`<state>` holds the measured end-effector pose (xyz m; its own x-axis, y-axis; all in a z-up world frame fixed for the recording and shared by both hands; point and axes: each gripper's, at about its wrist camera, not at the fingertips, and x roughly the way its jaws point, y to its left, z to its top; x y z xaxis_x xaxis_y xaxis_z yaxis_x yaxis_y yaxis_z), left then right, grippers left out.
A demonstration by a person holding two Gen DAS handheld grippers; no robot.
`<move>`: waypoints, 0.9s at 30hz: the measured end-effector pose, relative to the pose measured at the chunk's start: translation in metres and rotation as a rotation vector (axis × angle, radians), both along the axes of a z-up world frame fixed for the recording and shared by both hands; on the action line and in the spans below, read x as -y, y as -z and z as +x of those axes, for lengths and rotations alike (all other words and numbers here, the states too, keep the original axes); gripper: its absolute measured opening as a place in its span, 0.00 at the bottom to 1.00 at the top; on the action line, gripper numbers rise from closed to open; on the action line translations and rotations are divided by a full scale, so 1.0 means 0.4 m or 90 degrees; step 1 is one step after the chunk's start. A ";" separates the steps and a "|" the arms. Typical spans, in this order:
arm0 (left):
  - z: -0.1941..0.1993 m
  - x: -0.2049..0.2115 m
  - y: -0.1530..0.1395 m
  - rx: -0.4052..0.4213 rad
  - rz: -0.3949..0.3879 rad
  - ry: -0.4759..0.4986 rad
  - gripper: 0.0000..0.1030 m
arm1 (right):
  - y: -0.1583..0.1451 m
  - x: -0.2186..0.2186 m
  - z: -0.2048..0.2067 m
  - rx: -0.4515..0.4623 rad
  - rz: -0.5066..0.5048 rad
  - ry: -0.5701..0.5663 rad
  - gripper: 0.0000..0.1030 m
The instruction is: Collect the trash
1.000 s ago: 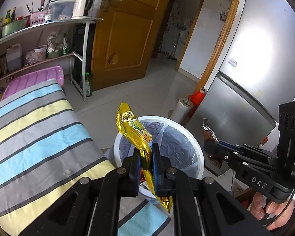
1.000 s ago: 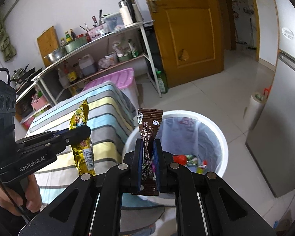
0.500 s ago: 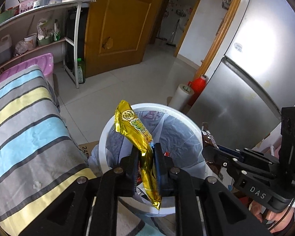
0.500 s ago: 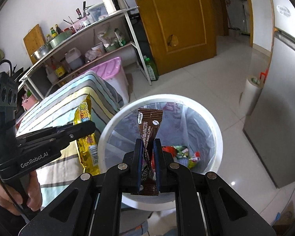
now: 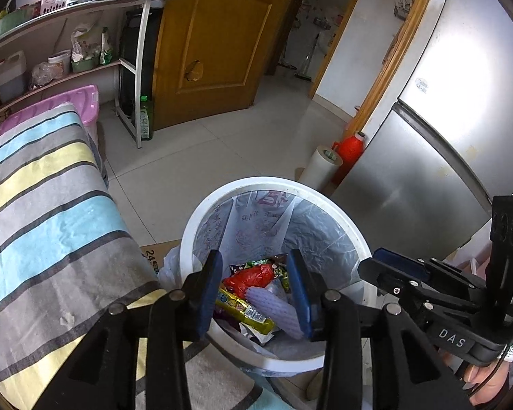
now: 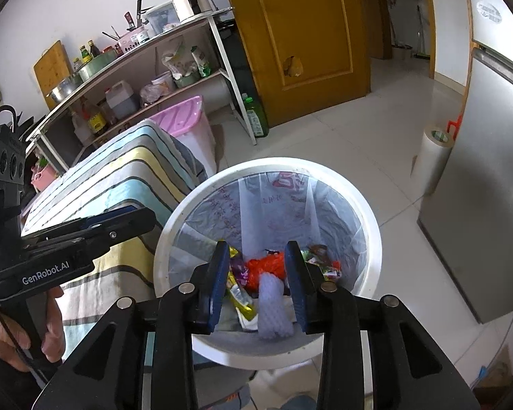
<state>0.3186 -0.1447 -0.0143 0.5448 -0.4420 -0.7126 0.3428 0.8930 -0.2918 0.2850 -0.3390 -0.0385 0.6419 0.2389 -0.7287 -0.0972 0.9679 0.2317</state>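
Release step: left gripper [image 5: 253,287] and right gripper [image 6: 258,285] hang with jaws apart, empty, above bin [image 6: 372,225]; next move calls for locating remaining trash

trash bin [image 5: 188,235]: white, round, upright on floor, clear liner | gold wrapper [image 5: 244,311]: lies flat inside, among litter | red wrapper [image 5: 253,275]: crumpled, centre of pile | white foam sleeve [image 6: 273,311]: lies on top, beside it

My trash bin [image 5: 188,239] stands on the floor just right of the table [image 5: 51,205]; wrappers [image 5: 246,311] lie inside it, the fridge [image 5: 427,171] beyond its right
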 end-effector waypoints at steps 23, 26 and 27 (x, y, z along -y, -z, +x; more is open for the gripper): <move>-0.272 -0.112 -0.132 0.118 0.008 -0.037 0.47 | -0.142 -0.112 -0.238 0.091 -0.038 -0.031 0.33; -0.310 -0.123 -0.141 0.131 0.009 -0.039 0.47 | -0.149 -0.121 -0.282 0.101 -0.042 -0.032 0.33; -0.322 -0.127 -0.142 0.134 0.010 -0.043 0.48 | -0.149 -0.123 -0.293 0.103 -0.042 -0.033 0.33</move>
<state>0.1897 -0.0939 0.0426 0.7100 -0.3898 -0.5864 0.3346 0.9195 -0.2061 0.1679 -0.2896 0.0212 0.7405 0.2299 -0.6316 -0.1786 0.9732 0.1449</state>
